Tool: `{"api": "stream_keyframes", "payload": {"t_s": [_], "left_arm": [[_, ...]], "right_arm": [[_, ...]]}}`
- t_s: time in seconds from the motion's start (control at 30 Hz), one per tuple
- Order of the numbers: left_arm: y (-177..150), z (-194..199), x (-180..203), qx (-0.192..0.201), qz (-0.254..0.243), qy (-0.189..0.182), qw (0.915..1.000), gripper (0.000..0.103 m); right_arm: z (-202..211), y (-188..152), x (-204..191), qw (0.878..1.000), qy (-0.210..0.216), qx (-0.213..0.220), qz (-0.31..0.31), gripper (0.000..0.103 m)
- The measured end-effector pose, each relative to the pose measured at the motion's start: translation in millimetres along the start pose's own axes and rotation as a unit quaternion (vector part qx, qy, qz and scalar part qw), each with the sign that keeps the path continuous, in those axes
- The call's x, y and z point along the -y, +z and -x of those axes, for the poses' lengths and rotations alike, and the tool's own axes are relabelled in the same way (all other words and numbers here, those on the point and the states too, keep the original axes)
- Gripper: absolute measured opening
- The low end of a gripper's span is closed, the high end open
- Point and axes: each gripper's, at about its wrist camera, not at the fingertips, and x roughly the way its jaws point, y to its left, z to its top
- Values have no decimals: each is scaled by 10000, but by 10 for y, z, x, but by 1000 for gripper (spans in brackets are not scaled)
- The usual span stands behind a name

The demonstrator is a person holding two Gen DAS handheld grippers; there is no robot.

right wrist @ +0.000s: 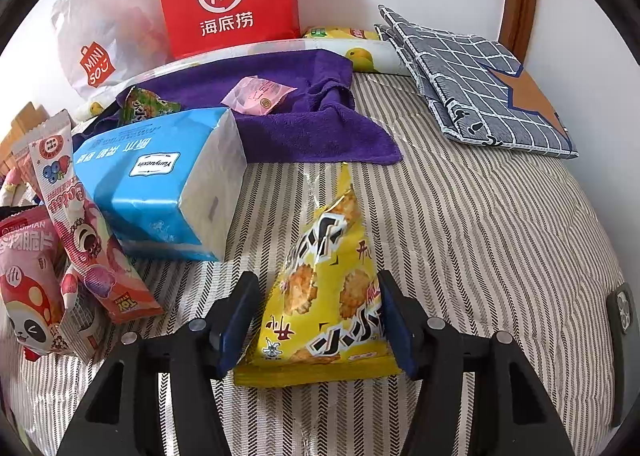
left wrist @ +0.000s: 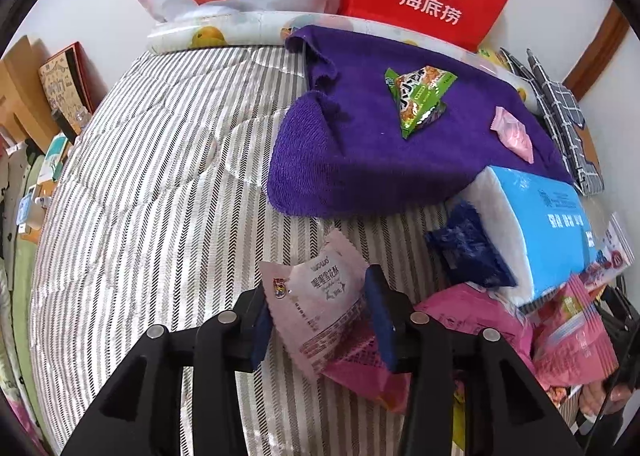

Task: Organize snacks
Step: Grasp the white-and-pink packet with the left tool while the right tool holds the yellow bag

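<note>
Left gripper (left wrist: 320, 320): its fingers (left wrist: 382, 316) stand on either side of a pale pink snack packet (left wrist: 320, 304) at 6 o'clock in the left wrist view; both pads meet the packet's edges and the packet looks lifted off the bed, so the fingers grip it.
Right gripper (right wrist: 316, 324): its fingers (right wrist: 396, 332) bracket a yellow cracker bag (right wrist: 324, 288) at 6 o'clock in the right wrist view; the right pad touches the bag's edge, the left pad stands just clear of it, so the fingers are parted around the bag, not pressing it.
Yellow cracker bag: lies flat on the striped bed (right wrist: 480, 236), its clear top end pointing toward 12 o'clock.
Purple towel (left wrist: 400, 136): spread on the bed at 1 o'clock in the left wrist view; it carries a green snack packet (left wrist: 420, 100) and a small pink packet (left wrist: 514, 134), well apart from each other.
Blue tissue pack (right wrist: 160, 184): at 9 o'clock in the right wrist view, its far end resting on the towel's edge.
Pink snack bags (right wrist: 52, 256): heaped at 8 o'clock, just beside the tissue pack.
Red paper bag (right wrist: 228, 0): upright against the wall at 11 o'clock, beside a white shopping bag (right wrist: 100, 40).
Checked fabric pouch (right wrist: 480, 84): at 2 o'clock on the bed.
</note>
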Motion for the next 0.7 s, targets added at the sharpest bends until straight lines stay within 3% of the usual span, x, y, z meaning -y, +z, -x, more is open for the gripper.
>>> {"api": "stream_keyframes", "payload": {"t_s": [0.17, 0.3, 0.7], "left_arm": [[-5, -8, 20, -83, -60, -2, 9999, 43], [-47, 60, 30, -57, -78, -117, 9999, 36], [-144, 263, 183, -5, -148, -457, 9988, 26]], "right_arm": [[0, 3, 0, 10000, 18, -1, 5, 60], [7, 5, 11, 10000, 64, 19, -16, 61], [52, 14, 140, 9991, 255, 115, -313, 49]]}}
